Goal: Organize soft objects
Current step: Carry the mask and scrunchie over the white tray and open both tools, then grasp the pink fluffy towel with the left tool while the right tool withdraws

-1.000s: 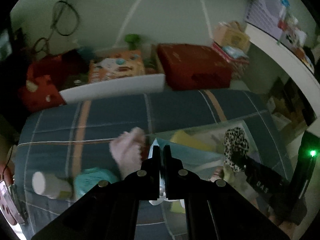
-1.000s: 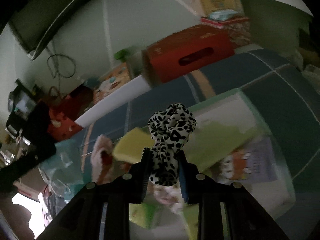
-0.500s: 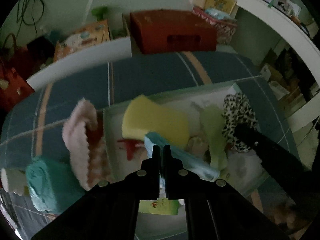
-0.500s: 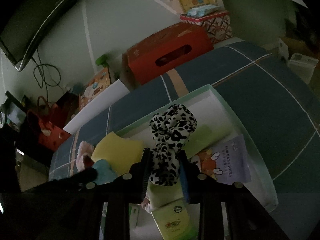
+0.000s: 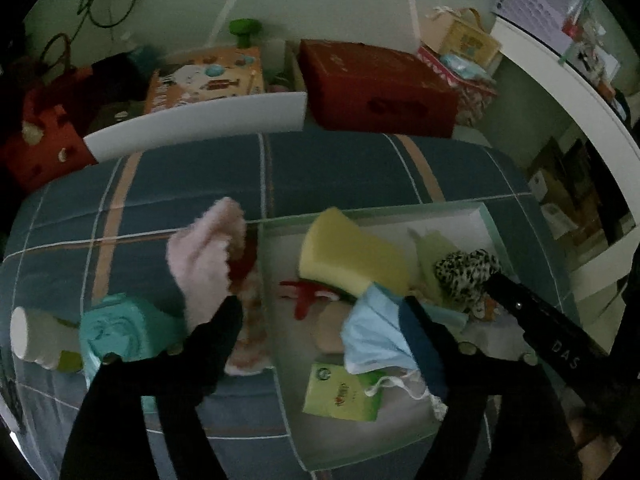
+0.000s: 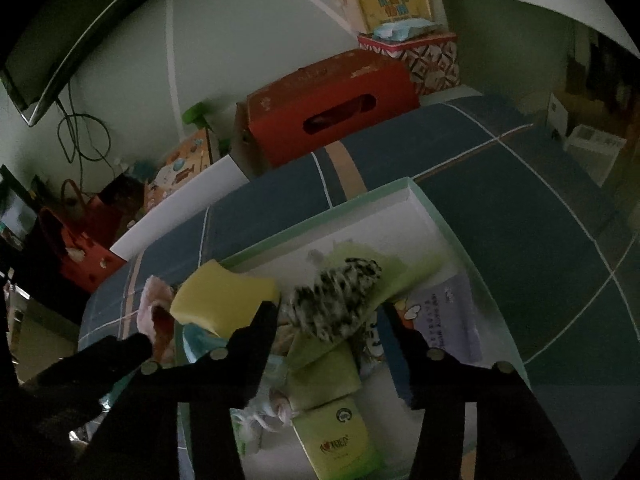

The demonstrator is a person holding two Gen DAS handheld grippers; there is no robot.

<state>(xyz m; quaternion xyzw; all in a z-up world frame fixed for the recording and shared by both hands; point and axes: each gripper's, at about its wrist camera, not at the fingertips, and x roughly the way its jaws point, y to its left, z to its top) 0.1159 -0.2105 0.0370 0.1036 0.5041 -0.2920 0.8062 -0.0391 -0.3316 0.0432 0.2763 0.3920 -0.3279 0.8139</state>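
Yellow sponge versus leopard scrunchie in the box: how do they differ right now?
The yellow sponge is a plain, smooth block; the leopard scrunchie is a crumpled, black-spotted fabric ring. The sponge looks clearly bigger than the scrunchie. The sponge leans on the box's left rim; the scrunchie lies farther right on green cloth, between the open right tool's fingers. Both sit inside the box.

The leopard-print scrunchie [image 6: 334, 306] is smeared by motion blur in the right wrist view, so whether it touches the green cloth [image 6: 404, 276] beneath cannot be told. The left tongs [image 5: 320, 312] hide part of the light blue face mask [image 5: 374, 334] and the lower edge of the pink fuzzy sock [image 5: 204, 256]. A white cylinder [image 5: 30, 338] sits at the left wrist view's dark rim, its label unreadable. Print on the green tissue packet [image 5: 342, 390] is too small to read.
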